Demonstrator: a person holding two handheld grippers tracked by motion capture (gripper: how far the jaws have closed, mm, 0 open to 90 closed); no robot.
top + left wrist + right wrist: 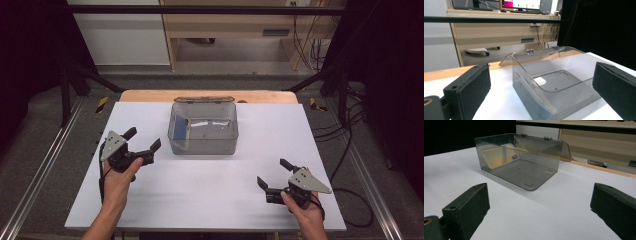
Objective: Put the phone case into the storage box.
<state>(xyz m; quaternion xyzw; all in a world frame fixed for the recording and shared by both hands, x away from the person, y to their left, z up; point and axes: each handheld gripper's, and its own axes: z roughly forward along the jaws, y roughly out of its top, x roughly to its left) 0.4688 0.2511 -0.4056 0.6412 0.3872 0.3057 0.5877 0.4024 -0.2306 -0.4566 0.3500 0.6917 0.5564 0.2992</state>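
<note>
Clear box (203,129) just right of left gripper (143,139) fingers (spread wide), untouched

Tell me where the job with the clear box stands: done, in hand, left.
Done: the clear box sits open, its hinged lid folded back behind it, a flat phone-like item leaning inside against one wall. In hand: nothing. The left gripper is open beside the box; the right gripper is open, farther back over the white table. Left: probably any grasp, on box or lid, since neither gripper touches them.
</note>
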